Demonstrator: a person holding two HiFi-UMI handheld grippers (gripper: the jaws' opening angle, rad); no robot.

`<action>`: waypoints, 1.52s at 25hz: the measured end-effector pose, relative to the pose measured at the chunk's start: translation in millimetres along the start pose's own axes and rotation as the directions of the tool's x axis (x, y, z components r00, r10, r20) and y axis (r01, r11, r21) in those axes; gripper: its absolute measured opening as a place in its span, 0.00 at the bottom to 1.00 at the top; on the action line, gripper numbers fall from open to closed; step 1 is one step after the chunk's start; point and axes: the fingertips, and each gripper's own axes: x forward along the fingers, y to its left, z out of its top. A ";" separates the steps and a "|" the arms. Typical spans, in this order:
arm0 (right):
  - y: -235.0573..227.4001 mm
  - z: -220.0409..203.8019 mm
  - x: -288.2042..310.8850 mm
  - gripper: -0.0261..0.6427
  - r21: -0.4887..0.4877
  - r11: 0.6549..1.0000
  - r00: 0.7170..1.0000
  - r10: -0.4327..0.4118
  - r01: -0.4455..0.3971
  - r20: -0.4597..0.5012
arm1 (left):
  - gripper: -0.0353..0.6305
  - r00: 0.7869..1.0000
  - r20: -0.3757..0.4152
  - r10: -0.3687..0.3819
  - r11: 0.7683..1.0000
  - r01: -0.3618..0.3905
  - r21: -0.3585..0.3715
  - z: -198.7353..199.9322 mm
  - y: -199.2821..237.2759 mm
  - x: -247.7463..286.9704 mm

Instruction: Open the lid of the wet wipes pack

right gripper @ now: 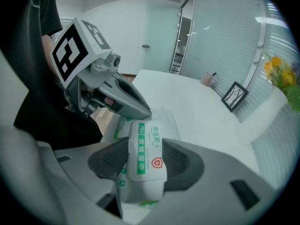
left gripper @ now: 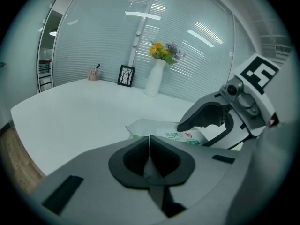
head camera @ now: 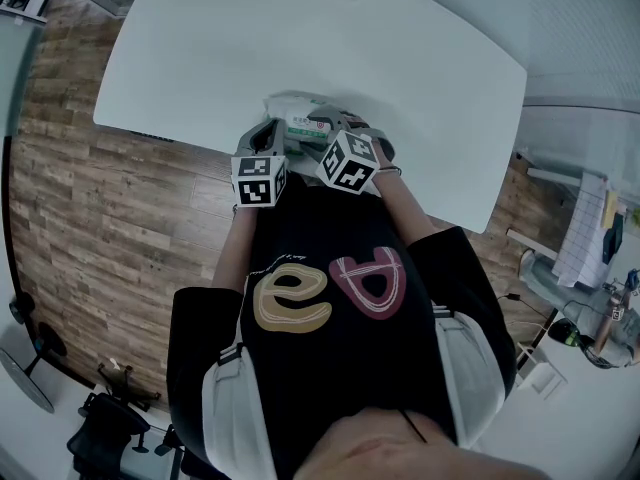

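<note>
The wet wipes pack (head camera: 300, 123) lies near the white table's front edge, just in front of the person. Its white flip lid (right gripper: 145, 153), with a green label, sits on top. My right gripper (right gripper: 146, 161) comes down over the pack, and its dark pads (right gripper: 108, 161) lie against both long sides of the lid. My left gripper (left gripper: 149, 149) is shut, and a thin fold of wrapper shows between its pads at the pack's end (left gripper: 164, 131). In the right gripper view the left gripper (right gripper: 140, 110) rests on the pack's far end. The right gripper (left gripper: 206, 129) shows at the right of the left gripper view.
The white table (head camera: 400, 58) stretches away beyond the pack. At its far side stand a vase of flowers (left gripper: 157, 74), a small picture frame (left gripper: 125, 75) and a pen holder (left gripper: 93, 74). Wooden floor (head camera: 80, 198) lies to the left of the table.
</note>
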 end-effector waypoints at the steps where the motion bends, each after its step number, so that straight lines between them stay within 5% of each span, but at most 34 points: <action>1: -0.4 0.2 -0.5 0.38 0.009 1.000 1.000 0.003 -0.003 0.003 | 0.08 1.000 0.001 -0.001 1.000 0.001 -0.001 0.2 -0.3 -0.2; 38: -7.1 1.3 0.5 0.37 0.191 0.975 0.988 0.089 -0.113 0.129 | 0.08 0.999 0.038 0.007 0.996 -0.010 0.083 -1.0 0.8 1.5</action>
